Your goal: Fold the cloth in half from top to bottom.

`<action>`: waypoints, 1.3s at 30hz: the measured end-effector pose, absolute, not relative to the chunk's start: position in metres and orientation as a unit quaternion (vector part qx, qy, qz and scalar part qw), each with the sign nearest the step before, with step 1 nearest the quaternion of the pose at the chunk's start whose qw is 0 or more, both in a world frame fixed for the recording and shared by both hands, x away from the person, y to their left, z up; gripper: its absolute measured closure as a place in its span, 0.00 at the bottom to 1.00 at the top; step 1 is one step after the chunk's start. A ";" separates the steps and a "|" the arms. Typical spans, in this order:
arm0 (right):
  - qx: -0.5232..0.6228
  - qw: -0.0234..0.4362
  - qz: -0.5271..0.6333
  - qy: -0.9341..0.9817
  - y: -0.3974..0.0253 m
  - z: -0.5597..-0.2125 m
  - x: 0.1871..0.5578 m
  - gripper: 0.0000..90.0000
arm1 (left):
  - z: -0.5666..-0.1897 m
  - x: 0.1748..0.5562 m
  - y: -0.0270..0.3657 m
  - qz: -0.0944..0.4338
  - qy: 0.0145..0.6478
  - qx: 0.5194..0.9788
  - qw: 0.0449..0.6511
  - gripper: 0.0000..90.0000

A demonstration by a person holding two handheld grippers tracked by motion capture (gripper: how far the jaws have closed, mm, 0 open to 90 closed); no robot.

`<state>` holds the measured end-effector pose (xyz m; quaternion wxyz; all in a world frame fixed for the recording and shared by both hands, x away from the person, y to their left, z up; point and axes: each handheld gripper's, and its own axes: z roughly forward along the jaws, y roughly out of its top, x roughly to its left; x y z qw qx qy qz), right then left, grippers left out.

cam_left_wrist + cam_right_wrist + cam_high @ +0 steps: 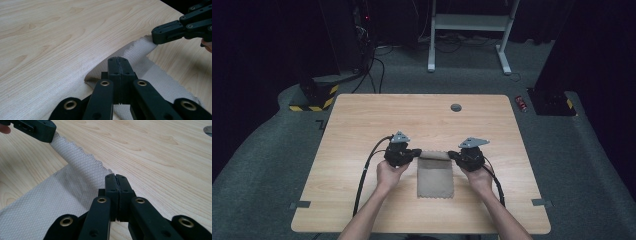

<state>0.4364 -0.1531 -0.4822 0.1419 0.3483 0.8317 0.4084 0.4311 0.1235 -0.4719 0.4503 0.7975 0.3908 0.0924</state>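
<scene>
One beige cloth (435, 176) lies on the wooden desk (362, 125), near the front edge and roughly midway between left and right. Its far edge is lifted off the surface and curled back toward the near side; its near edge, scalloped, lies flat.

Two grippers are at work. The left gripper (414, 153) is clamped on the far left corner of the cloth, jaws pressed together with the fabric between them. The right gripper (455, 155) is clamped on the far right corner in the same way. In the right gripper view the pinked edge (82, 152) runs taut from one gripper to the other.

Open room: the desk is bare to the far side of the cloth, save one round grommet hole (456, 107) close to the far edge. Bare wood also lies to the left and right of both hands. Two strips of grey tape (300, 204) sit at the near corners, well apart from the cloth. Two cables (364, 175) trail toward the near edge.
</scene>
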 end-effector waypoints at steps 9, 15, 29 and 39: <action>0.344 0.140 0.412 0.832 -0.153 -0.482 0.433 0.99 | -0.475 0.427 0.125 0.093 0.393 0.793 0.456 1.00; 0.342 0.141 0.418 0.830 -0.155 -0.478 0.430 0.99 | -0.470 0.423 0.126 0.094 0.388 0.791 0.464 1.00; 0.340 0.136 0.419 0.831 -0.159 -0.477 0.422 0.99 | -0.470 0.416 0.124 0.091 0.382 0.792 0.468 1.00; 0.336 0.134 0.418 0.833 -0.163 -0.478 0.415 0.99 | -0.471 0.409 0.121 0.085 0.377 0.794 0.469 1.00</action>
